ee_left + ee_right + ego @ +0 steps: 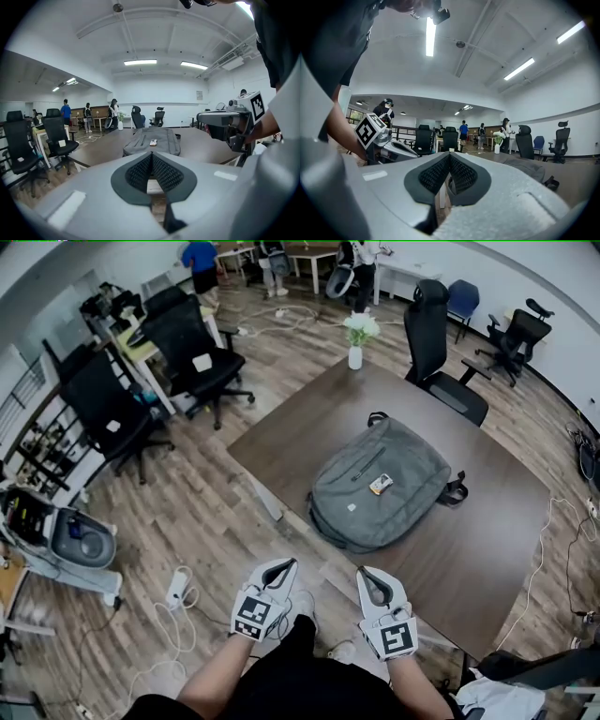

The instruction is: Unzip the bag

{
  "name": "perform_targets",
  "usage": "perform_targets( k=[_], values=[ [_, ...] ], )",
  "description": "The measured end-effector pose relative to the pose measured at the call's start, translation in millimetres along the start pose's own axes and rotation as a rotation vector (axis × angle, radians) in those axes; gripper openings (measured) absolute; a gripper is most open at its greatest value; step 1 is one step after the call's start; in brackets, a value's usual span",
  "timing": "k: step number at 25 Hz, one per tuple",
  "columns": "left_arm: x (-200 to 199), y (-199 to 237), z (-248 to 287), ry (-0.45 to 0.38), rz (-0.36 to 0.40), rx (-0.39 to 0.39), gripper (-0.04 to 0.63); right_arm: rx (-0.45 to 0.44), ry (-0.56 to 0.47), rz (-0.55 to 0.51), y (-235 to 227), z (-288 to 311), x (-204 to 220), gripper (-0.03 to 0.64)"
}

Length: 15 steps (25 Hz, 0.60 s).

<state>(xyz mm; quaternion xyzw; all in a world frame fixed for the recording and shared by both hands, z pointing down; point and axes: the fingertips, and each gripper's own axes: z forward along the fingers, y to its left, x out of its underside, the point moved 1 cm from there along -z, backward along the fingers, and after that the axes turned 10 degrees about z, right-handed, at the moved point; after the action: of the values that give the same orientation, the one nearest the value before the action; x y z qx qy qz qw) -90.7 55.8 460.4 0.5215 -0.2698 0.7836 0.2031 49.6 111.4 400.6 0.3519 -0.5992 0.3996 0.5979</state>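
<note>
The grey bag (pixel 375 512) lies flat in the middle of the dark table (pixel 497 540), at about twelve o'clock from the person and well apart from both grippers. It looks full and rounded. Its carry handle is at its twelve o'clock end, a black strap sticks out at three o'clock, and a small light tag (pixel 380 485) sits on top. A short dark zip line runs across the front. From here I cannot make out any zip pull, nor whether the main zip is done up.

The left gripper (pixel 278 565) and right gripper (pixel 370 575) are held close to the body, short of the table edge. Both have their jaws pressed together on nothing. In the right gripper view, that gripper's own body cuts off most of the bag.
</note>
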Motion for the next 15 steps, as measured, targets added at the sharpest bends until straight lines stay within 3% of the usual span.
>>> perform_targets(
  k=[15],
  values=[
    [38.4, 81.6, 107.5, 0.065, 0.018, 0.125, 0.018, 0.053, 0.134, 0.004, -42.6, 116.8, 26.3, 0.005]
  ],
)
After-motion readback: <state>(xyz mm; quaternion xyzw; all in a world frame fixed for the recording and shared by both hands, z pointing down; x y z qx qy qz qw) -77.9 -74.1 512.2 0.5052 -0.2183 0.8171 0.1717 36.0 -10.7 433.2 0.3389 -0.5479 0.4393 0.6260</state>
